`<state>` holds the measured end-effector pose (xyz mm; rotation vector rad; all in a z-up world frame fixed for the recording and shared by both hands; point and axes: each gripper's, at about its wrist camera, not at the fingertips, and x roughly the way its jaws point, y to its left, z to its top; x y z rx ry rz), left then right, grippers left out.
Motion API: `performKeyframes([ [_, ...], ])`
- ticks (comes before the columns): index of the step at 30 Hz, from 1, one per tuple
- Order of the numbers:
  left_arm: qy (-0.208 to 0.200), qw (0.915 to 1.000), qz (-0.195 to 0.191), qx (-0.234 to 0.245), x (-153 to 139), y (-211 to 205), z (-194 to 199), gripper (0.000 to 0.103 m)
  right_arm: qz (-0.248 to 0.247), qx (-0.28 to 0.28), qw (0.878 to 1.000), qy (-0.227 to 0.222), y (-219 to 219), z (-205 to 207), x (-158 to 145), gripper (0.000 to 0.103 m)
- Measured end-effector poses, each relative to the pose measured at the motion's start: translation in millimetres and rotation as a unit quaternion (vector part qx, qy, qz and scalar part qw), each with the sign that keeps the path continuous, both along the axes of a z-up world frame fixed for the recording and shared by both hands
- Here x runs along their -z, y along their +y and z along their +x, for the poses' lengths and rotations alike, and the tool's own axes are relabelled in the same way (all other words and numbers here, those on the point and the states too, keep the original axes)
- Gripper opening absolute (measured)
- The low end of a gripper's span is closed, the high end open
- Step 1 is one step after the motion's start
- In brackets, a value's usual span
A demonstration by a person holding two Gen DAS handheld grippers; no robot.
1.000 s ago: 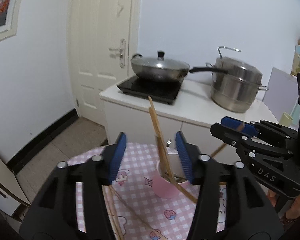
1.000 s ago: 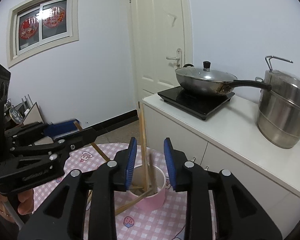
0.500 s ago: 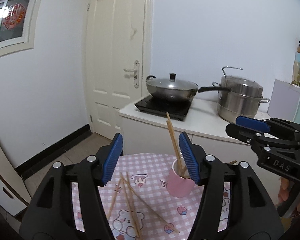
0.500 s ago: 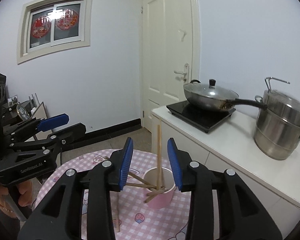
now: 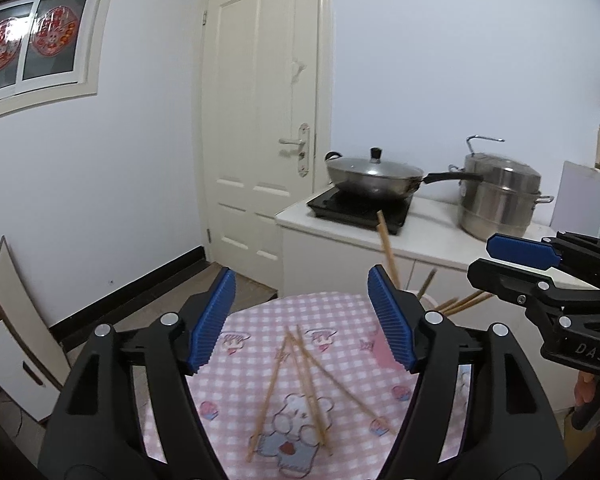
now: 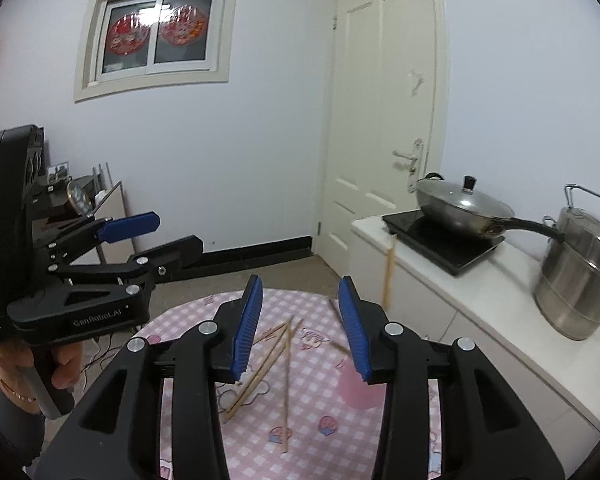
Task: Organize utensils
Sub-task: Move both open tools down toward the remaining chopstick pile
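Your left gripper (image 5: 302,316) hangs above the round table (image 5: 260,320) with its pink checked cloth. Its jaws are opening, already wide apart, and nothing sits between the blue pads (image 5: 214,320). Your right gripper (image 6: 298,326) hangs over the same table. Its jaws are opening too, about half apart, and it holds nothing either.

Several loose wooden chopsticks (image 5: 300,376) lie crossed on the cloth, in the middle of the table, seen below and between both sets of jaws. They rest flat and overlap one another.

The pink cup (image 6: 358,394) stands on the table toward its right side, mostly hidden behind the right finger of each gripper. More chopsticks (image 5: 386,246) stand in it, one leaning up steeply and others tilting out to the right.

Beyond the table, a white counter (image 6: 512,300) carries a black induction hob (image 6: 440,240) with a lidded wok (image 6: 464,206) on it, and a steel steamer pot (image 6: 580,276) beside it. A white door (image 5: 260,120) stands closed behind.
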<state>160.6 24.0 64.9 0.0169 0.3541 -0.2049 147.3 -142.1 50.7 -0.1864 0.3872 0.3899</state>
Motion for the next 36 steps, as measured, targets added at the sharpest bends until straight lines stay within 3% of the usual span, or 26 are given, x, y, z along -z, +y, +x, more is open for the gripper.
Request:
performKeyframes([
  [9,0.029,0.9992,0.013,-0.022,34.6,32.9,0.8,0.07,-0.014,-0.018,0.999,0.028,27.6,5.9,34.4,0.037],
  [20,0.096,0.9947,0.035,-0.01,85.0,46.6,27.1,0.07,-0.079,-0.033,0.995,0.051,77.3,27.4,88.4,0.037],
  [29,0.175,0.9831,0.054,0.001,137.3,40.0,86.2,0.07,-0.122,0.002,0.989,0.086,80.0,79.5,130.3,0.036],
  [36,0.246,0.9645,0.097,0.012,185.1,23.3,131.1,0.062,-0.139,0.024,0.978,0.156,74.7,122.3,172.0,0.034],
])
